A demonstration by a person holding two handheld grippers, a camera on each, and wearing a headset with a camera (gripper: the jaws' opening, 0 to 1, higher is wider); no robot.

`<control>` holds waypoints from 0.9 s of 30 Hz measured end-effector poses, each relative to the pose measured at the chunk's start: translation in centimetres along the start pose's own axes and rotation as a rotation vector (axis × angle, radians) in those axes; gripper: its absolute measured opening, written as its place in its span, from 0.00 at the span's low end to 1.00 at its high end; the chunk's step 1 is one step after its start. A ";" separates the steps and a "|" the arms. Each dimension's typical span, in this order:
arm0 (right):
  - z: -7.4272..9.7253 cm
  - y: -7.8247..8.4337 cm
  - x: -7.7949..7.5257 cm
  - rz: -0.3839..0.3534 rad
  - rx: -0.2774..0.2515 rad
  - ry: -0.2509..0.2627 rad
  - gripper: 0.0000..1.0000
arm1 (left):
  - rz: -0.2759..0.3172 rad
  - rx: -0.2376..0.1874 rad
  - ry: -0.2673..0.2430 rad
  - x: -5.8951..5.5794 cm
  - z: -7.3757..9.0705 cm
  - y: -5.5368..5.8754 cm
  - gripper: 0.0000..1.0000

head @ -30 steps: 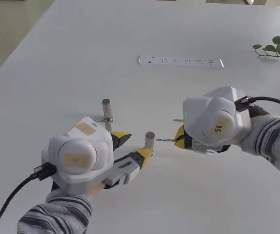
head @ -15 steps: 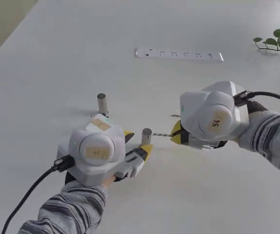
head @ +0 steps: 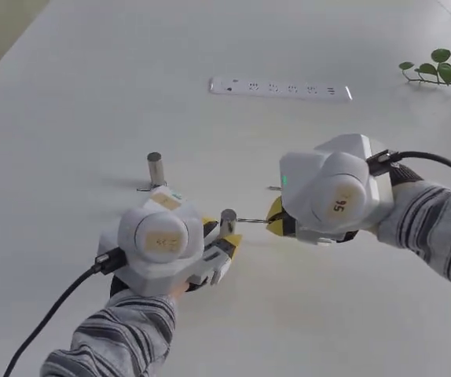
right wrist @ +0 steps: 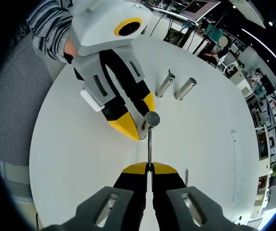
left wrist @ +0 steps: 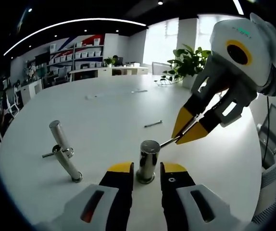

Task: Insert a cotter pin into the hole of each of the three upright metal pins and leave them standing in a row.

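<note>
An upright metal pin (head: 228, 221) (left wrist: 148, 159) stands on the white table between the jaws of my left gripper (head: 219, 236) (left wrist: 146, 166), which is shut on its lower part. My right gripper (head: 273, 221) (right wrist: 149, 167) is shut on a cotter pin (head: 251, 221) (right wrist: 149, 144) held level. The cotter pin's tip touches the metal pin's top (right wrist: 152, 119) from the right. Two other metal pins (left wrist: 60, 136) (left wrist: 67, 163) stand to the left, one carrying a cotter pin (left wrist: 56, 153).
A loose cotter pin (head: 273, 188) (left wrist: 153, 124) lies on the table behind my right gripper. A white power strip (head: 280, 88) lies farther back, and plant leaves (head: 438, 67) reach in at the far right. The far metal pin (head: 155, 167) stands behind my left gripper.
My right gripper has carried the cotter pin left until its tip meets the pin's top. My left gripper has moved in and its jaws now hold the pin.
</note>
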State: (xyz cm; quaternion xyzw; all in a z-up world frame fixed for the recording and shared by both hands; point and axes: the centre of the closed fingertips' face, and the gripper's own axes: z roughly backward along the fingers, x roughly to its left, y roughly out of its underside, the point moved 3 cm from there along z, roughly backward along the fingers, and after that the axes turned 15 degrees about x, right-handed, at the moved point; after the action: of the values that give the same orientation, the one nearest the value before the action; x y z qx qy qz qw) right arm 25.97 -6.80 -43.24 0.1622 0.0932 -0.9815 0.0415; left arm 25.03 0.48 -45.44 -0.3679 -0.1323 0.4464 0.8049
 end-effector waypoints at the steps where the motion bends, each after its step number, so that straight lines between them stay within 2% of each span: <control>1: 0.1 0.0 -0.1 0.001 -0.001 0.002 0.00 | 0.004 0.001 0.001 0.0 -0.1 0.0 0.18; 11: 0.1 -0.7 0.0 -0.007 -0.018 -0.008 0.00 | 0.006 0.020 -0.006 0.1 -0.5 0.2 0.11; 18: 0.2 -1.2 -0.1 -0.001 -0.018 -0.001 0.00 | -0.001 0.024 -0.013 0.1 -0.7 0.4 0.10; 27: 0.2 -2.6 -0.1 -0.011 -0.041 -0.009 0.00 | 0.011 0.030 -0.012 0.2 -0.8 0.5 0.10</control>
State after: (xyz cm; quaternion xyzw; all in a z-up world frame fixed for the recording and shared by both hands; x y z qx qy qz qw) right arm 25.75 -4.26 -42.59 0.1565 0.1141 -0.9803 0.0397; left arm 25.25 0.40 -46.37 -0.3538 -0.1282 0.4550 0.8071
